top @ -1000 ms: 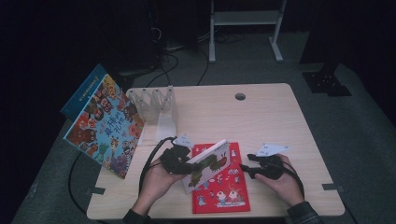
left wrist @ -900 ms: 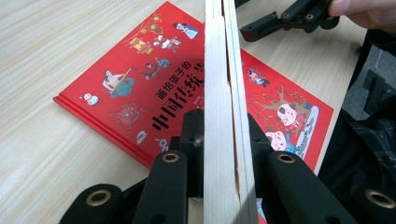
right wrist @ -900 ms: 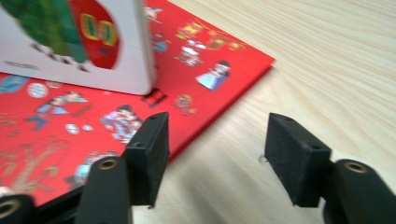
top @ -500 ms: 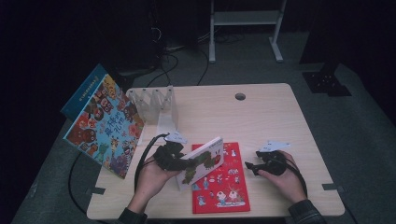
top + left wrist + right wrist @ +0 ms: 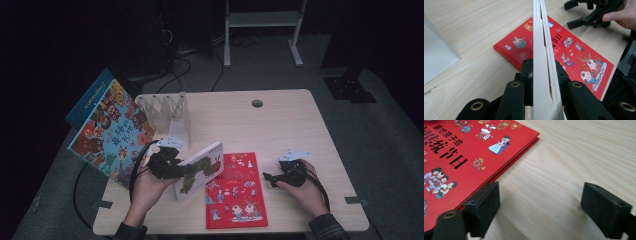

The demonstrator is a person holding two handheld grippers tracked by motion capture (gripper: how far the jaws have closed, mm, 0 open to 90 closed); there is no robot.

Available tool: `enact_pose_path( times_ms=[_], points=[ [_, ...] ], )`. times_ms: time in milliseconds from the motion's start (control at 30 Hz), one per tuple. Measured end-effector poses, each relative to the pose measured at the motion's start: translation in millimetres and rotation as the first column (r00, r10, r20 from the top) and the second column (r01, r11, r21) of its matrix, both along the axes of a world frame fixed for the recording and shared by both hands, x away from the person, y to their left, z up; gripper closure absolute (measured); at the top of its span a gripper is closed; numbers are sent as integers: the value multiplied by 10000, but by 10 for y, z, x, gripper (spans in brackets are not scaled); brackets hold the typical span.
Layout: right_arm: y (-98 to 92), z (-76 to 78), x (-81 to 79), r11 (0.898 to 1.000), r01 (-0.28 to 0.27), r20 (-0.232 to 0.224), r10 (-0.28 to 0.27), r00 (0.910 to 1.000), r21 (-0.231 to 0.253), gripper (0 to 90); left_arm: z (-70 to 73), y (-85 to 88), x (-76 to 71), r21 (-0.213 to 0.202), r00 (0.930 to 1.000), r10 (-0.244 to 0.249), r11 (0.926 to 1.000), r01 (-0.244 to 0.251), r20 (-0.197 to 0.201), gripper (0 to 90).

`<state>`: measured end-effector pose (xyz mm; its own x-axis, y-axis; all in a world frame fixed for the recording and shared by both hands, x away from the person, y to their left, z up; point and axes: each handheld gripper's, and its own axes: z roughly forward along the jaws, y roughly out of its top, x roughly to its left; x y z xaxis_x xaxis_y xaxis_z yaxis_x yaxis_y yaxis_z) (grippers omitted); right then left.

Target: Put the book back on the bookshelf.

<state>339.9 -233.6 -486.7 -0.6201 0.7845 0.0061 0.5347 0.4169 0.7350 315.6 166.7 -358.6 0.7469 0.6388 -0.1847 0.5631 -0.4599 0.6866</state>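
The left gripper (image 5: 172, 169) clamps the white book (image 5: 199, 171) lifted on edge, the right gripper (image 5: 272, 178), jaws just opened and empty, waits beside the red book (image 5: 235, 192); next, probably carrying it to the rack (image 5: 167, 117) beyond.

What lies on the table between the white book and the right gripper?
In the high view, the red book lies flat between the white book and the right gripper.

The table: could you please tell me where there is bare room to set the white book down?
Bare wood lies beyond the red book, up to the hole, and right of the right gripper. Crowded on the left: rack, big leaning book, left gripper holding the white book.
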Motion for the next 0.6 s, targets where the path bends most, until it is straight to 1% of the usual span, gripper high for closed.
enact_pose_path(
  times_ms=[267,433,600],
  points=[
    [2,-1,2,10000,24,-23,-24,10000,0,129,66,245,-19,-106,9983,565,9984,-563,124,757],
    [3,-1,2,10000,36,-21,-36,10000,9,128,106,400,-35,-75,9954,936,9956,-935,189,757],
    [3,-1,2,10000,36,-23,-36,10000,9,128,118,543,-33,-80,9907,1328,9911,-1326,312,756]
  ],
)
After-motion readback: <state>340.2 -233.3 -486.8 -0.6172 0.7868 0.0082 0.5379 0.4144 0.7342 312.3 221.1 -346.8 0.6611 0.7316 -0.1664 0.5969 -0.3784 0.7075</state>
